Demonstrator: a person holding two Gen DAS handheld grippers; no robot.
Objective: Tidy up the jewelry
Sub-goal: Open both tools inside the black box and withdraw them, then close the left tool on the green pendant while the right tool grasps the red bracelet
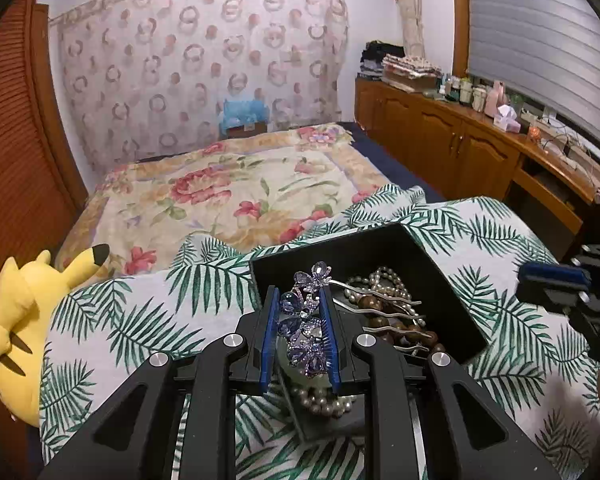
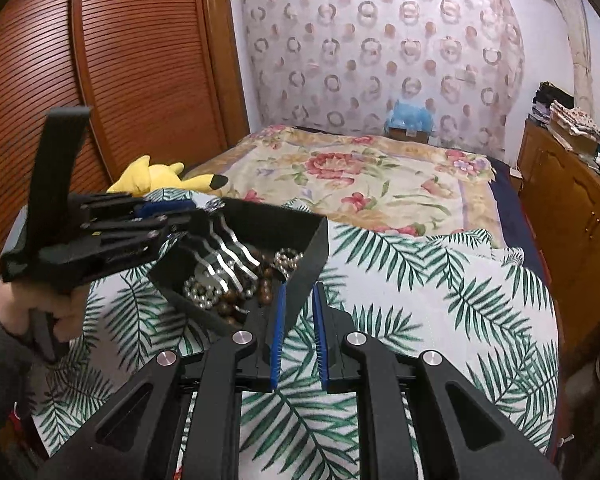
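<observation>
My left gripper (image 1: 300,300) is shut on a purple crystal flower hair comb (image 1: 306,320), holding it over the black jewelry box (image 1: 384,240); its silver wavy prongs (image 1: 384,312) point right over the contents. The box holds pearl strands (image 1: 376,280) and brown wooden beads (image 1: 404,328). In the right wrist view the left gripper (image 2: 180,210) holds the comb (image 2: 232,256) over the box (image 2: 300,240). My right gripper (image 2: 299,292) is empty, its jaws a narrow gap apart, right in front of the box's near wall. It shows at the left wrist view's right edge (image 1: 556,276).
The box sits on a palm-leaf cloth (image 1: 140,320) at the foot of a floral bed (image 1: 240,192). A yellow plush toy (image 1: 24,328) lies at the left. Wooden cabinets (image 1: 460,148) with clutter run along the right. A slatted wardrobe (image 2: 120,60) stands left.
</observation>
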